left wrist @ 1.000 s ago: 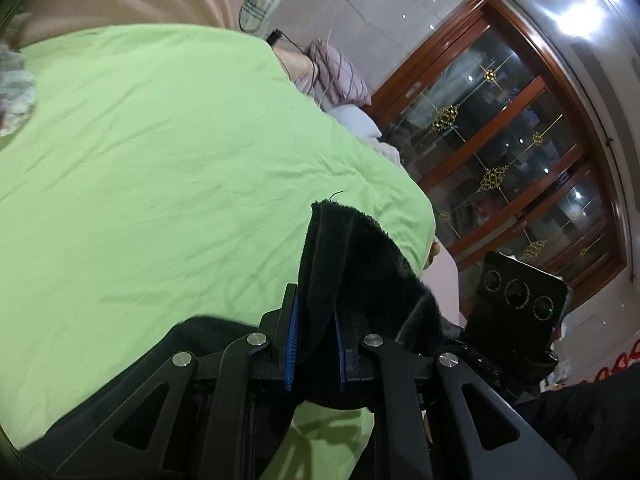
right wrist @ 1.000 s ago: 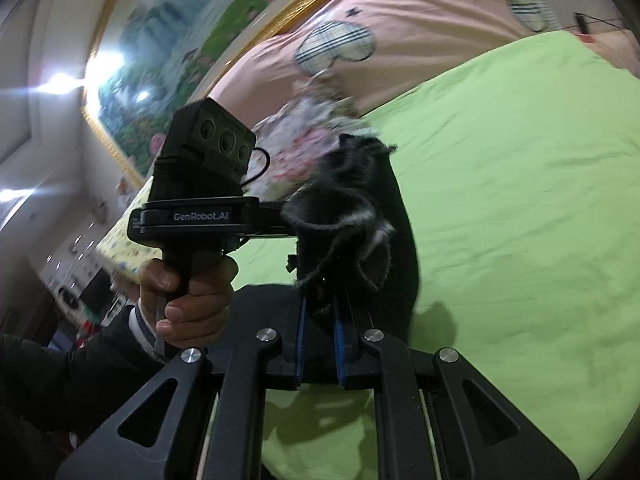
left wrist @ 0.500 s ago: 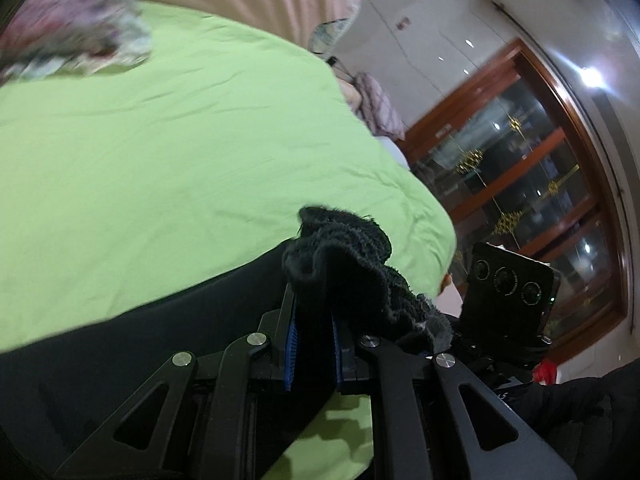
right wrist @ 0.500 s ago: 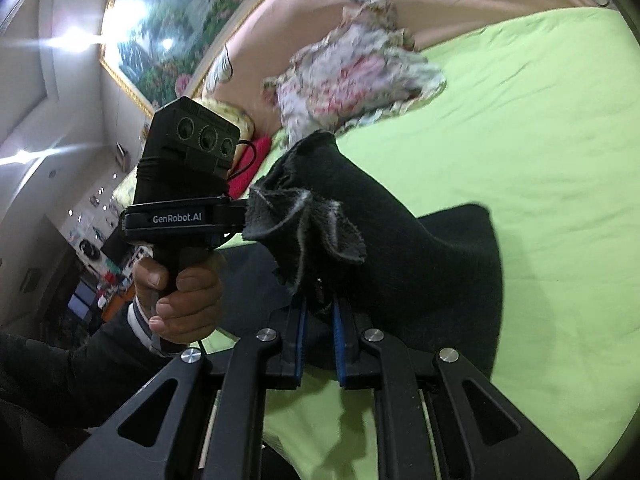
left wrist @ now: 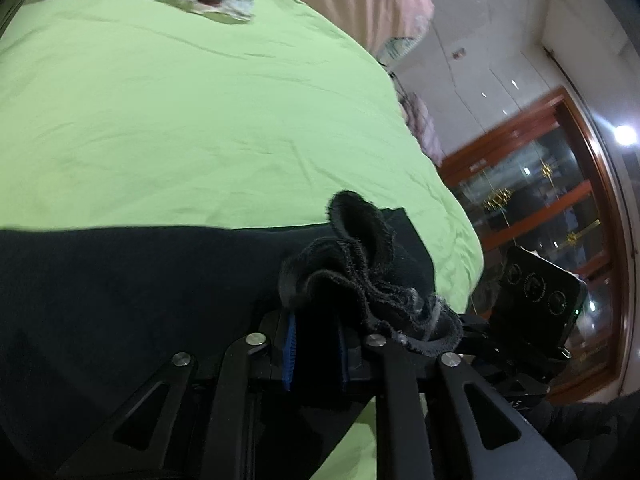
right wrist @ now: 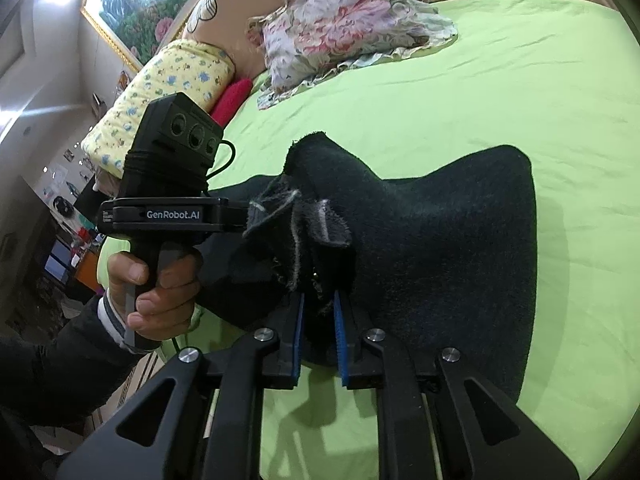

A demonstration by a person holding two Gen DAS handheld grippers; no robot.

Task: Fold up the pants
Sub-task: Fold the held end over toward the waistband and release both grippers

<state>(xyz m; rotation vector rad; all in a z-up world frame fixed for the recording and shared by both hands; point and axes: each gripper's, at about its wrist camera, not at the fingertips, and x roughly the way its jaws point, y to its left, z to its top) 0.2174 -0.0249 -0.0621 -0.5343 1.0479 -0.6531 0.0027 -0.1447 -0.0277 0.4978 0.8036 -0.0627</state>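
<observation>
Black fleece pants (left wrist: 120,280) lie spread over the green bed sheet (left wrist: 200,120); they also show in the right wrist view (right wrist: 448,248). My left gripper (left wrist: 316,336) is shut on a bunched edge of the pants, with frayed cloth curling above its blue pads. My right gripper (right wrist: 318,320) is shut on another bunched edge of the same pants. The left gripper's handle (right wrist: 168,216), held by a hand, shows in the right wrist view, just left of my right gripper. The right gripper's camera block (left wrist: 540,292) shows beside my left gripper.
A floral cloth (right wrist: 348,24) lies at the far side of the bed. A yellow patterned pillow (right wrist: 168,92) and a red item (right wrist: 232,96) sit at the bed's left edge. A wooden glass cabinet (left wrist: 560,200) stands beyond the bed's right edge.
Both grippers have come down toward the bed with the pants' edge in them. The black cloth now lies spread wider and flatter over the green sheet.
</observation>
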